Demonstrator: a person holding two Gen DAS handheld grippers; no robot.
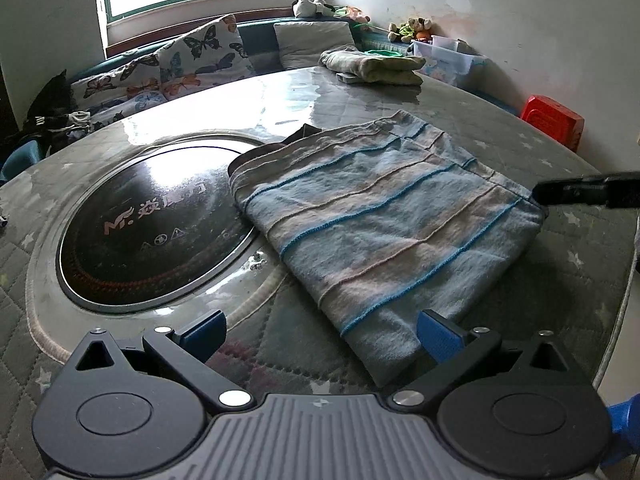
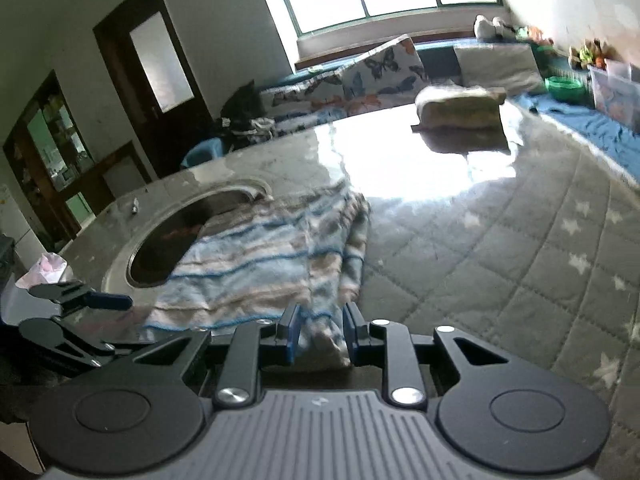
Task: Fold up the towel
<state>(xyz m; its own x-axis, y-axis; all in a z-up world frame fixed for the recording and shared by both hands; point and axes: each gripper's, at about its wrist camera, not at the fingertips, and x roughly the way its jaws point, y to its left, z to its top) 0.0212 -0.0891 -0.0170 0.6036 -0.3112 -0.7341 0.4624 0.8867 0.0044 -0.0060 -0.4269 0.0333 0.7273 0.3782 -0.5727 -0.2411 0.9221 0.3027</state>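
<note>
1. Towel, striped and already doubled, lies on the quilted table, one edge overlapping the round cooktop.
2. Left gripper hovers at the near corner, jaws wide and empty, likely ready to take it.
3. Right gripper pinches the other corner between narrow jaws, apparently to carry the next fold.

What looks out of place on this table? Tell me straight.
The striped towel lies skewed, one corner draped over the round black cooktop set in the table. The right gripper pinches its opposite corner; the left gripper stands open.
</note>
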